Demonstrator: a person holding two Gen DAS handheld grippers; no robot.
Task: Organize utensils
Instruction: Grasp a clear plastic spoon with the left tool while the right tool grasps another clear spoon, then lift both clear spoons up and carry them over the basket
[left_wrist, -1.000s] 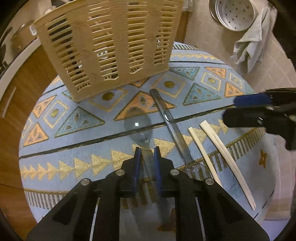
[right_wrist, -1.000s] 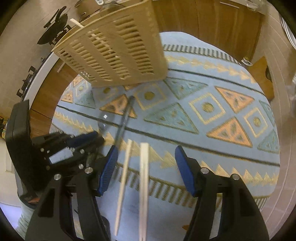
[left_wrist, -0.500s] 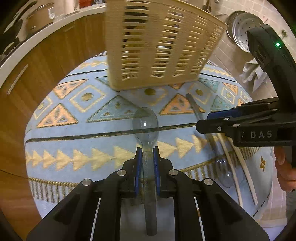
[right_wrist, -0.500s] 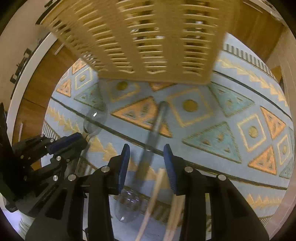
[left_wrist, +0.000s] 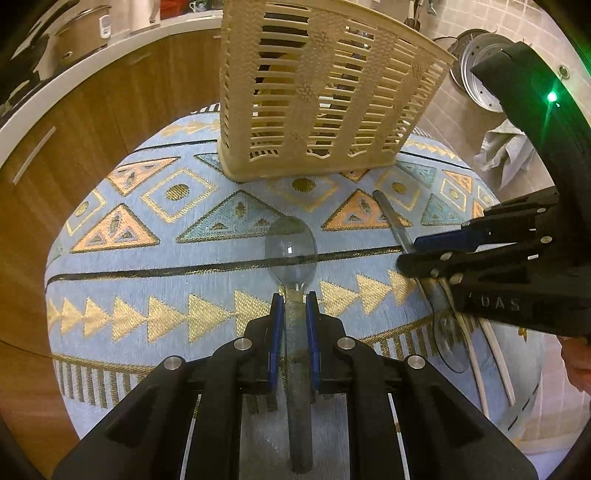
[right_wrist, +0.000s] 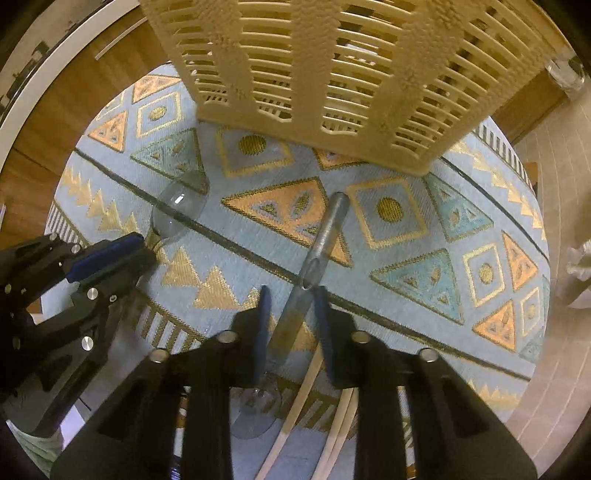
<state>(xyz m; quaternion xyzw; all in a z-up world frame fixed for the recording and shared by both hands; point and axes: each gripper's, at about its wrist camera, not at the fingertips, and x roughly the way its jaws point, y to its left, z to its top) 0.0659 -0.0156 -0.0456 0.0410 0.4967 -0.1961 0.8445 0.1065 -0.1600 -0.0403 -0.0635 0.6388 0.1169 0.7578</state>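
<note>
We see the left hand-held gripper (left_wrist: 294, 314) clamped narrow on the handle of a clear plastic spoon (left_wrist: 291, 248), whose bowl points toward the cream slatted plastic basket (left_wrist: 321, 92) standing at the far side of the bench under its blue cloth with gold and orange triangles (left_wrist: 147, 258). The right hand-held gripper (right_wrist: 290, 317) is closing around the handle of a second clear plastic utensil (right_wrist: 325, 232); its head is blurred, perhaps a fork, and we cannot tell whether the pads touch it yet. Two pale chopsticks (right_wrist: 295, 413) lie just beside it.
</note>
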